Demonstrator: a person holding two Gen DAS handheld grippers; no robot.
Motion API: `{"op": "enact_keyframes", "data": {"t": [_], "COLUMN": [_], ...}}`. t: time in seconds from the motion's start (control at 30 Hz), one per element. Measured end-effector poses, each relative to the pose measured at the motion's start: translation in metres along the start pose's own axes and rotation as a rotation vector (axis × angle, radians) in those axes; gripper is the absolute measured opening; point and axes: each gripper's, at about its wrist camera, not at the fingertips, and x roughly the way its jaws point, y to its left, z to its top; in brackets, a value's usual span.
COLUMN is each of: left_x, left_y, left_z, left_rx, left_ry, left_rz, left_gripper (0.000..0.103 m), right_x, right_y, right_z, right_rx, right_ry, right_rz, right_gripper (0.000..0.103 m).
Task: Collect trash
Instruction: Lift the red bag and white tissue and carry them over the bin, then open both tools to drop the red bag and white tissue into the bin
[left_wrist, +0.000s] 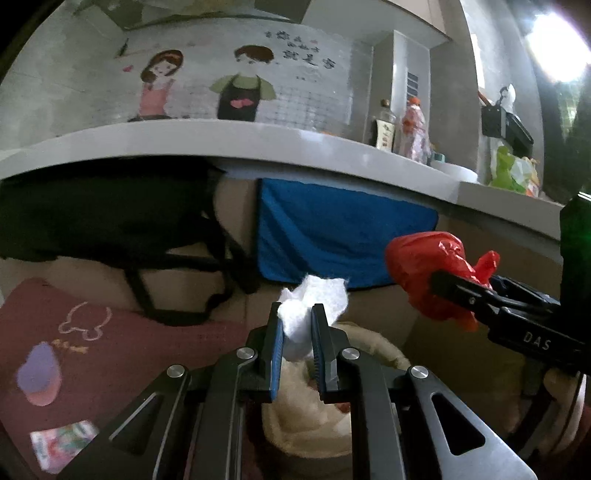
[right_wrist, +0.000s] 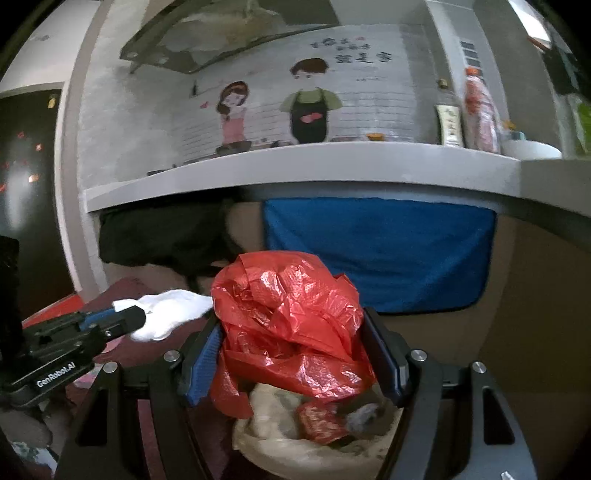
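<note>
My left gripper (left_wrist: 298, 314) is shut on a crumpled white tissue (left_wrist: 314, 306), which sticks out past the blue pads. In the right wrist view the same tissue (right_wrist: 166, 314) and the left gripper (right_wrist: 129, 319) show at the left. My right gripper (right_wrist: 291, 325) holds a crumpled red plastic bag (right_wrist: 291, 317) between widely spread pads. From the left wrist view the red bag (left_wrist: 428, 273) hangs at the right on the right gripper (left_wrist: 443, 282). Below both grippers sits a bin with a beige liner (right_wrist: 280, 446) holding a red wrapper (right_wrist: 321, 421).
A grey counter edge (right_wrist: 295, 166) runs across both views, with bottles (left_wrist: 415, 129) and a white bowl (left_wrist: 458, 171) on it. A blue cloth (right_wrist: 380, 251) and a black bag (left_wrist: 110, 218) hang beneath. A dark red mat (left_wrist: 92, 350) with a small packet (left_wrist: 62, 443) lies at left.
</note>
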Motion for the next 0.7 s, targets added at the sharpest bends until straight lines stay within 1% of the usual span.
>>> {"op": "enact_keyframes", "data": {"t": [0.1,0.23,0.6,0.67,0.7], "left_x": [0.023,0.049,0.103,0.111,0.118], "left_y": [-0.008,-0.010,-0.005,-0.002,0.001], "left_z": [-0.003,-0.010,-0.022,-0.023,-0.024], "left_rx": [0.013,0.012,-0.027,-0.043,-0.057], "left_ry": [0.028,0.069,0.154,0.171,0.194], "left_rz": [-0.013,-0.026,-0.075,-0.103,-0.146], "left_gripper": [0.015,0.015,0.015,0.016,0.017], "right_x": [0.009,0.027,0.069,0.077,0.080], "right_y": [-0.016,-0.036,-0.057,-0.061,-0.062], "right_z": [-0.007,-0.018,-0.035,-0.038,-0.039], "right_rx": [0.033,0.091,0.116,0.125,0.128], "right_ry": [0.019,0.056,0.130,0.142,0.145], "right_rz": [-0.019,-0.018,-0.046,-0.046,-0.046], "right_gripper": [0.068,0.068,0.069,0.071,0.072]}}
